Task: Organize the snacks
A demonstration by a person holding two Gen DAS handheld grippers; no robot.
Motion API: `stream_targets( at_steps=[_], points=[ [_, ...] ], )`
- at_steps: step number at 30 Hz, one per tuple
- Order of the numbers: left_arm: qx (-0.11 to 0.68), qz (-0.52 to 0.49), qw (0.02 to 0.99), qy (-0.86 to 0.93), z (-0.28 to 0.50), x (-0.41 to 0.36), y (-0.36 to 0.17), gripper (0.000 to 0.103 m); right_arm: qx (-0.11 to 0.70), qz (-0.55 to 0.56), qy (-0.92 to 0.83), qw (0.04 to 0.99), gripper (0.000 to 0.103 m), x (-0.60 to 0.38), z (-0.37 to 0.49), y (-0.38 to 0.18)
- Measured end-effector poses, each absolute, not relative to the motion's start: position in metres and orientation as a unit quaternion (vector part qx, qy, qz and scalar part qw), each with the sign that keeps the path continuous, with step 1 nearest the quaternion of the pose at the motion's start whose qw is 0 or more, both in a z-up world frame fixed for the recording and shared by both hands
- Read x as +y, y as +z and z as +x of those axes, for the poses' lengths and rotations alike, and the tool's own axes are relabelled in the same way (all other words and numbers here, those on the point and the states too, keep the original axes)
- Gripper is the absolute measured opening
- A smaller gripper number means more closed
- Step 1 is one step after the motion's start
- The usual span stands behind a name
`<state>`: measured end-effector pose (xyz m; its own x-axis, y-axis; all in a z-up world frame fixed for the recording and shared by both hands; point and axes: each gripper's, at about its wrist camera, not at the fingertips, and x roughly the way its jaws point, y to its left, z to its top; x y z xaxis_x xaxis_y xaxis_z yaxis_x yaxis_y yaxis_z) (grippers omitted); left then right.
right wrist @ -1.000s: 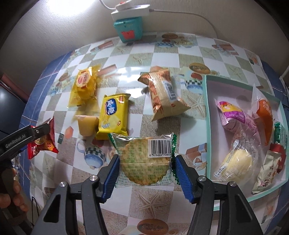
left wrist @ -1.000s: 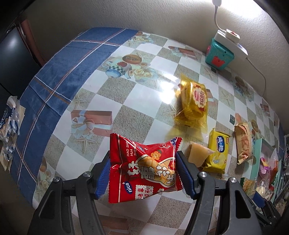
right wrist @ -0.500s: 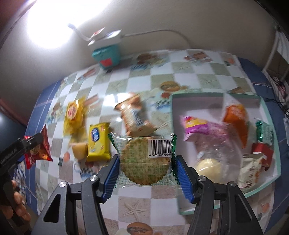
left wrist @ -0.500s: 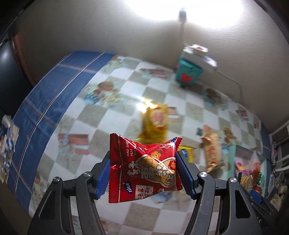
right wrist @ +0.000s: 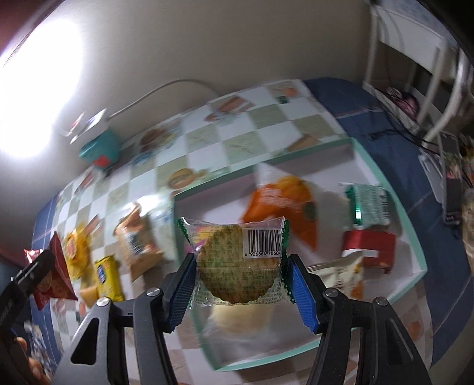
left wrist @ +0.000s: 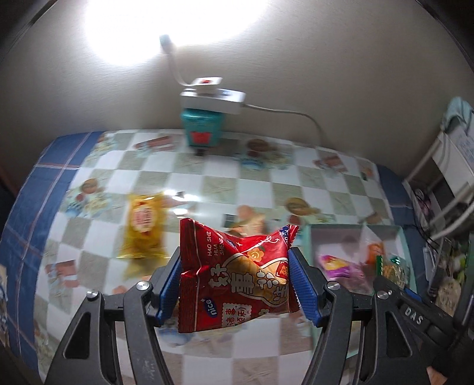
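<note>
Left view: my left tool (left wrist: 235, 280) is clamped across the sides of a puffy red foil snack packet (left wrist: 235, 274), light, slippery and crushable, held above the checked surface (left wrist: 237, 189); the mint-rimmed white tray (left wrist: 308, 234) now shows much nearer. Right view: my right tool (right wrist: 238, 285) pinches by its seams a clear-wrapped round cracker (right wrist: 235, 263), brittle, now over the tray instead of the surface.

Plain beige wall (left wrist: 326, 59) behind the bench (left wrist: 237, 183), with a bright glare patch (left wrist: 177, 26) up top. Bench wore a checkered cartoon-print cloth with blue border (left wrist: 32, 201). White power strip (left wrist: 213, 99) sat on a teal box (left wrist: 203, 130), cable (left wrist: 290, 114) trailing right. White rack (right wrist: 414, 59) stood at the right.
</note>
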<state>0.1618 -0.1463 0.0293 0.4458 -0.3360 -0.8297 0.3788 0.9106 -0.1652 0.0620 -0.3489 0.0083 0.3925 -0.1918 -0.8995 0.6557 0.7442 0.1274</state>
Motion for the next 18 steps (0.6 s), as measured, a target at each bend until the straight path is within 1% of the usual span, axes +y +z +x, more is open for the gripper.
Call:
stream_targets(
  at_steps=[9,18],
  points=[
    [0.488,0.065,0.832,-0.254,0.157,-0.212,0.015,0.069,0.47,0.28,-0.327,0.771,0.064,-0.404,0.038,-0.002],
    [0.496,0.078,0.82,-0.274,0.163,-0.269,-0.003,0.069,0.472,0.302,-0.356,0.748,0.064,-0.432,0.027,-0.023]
  ],
)
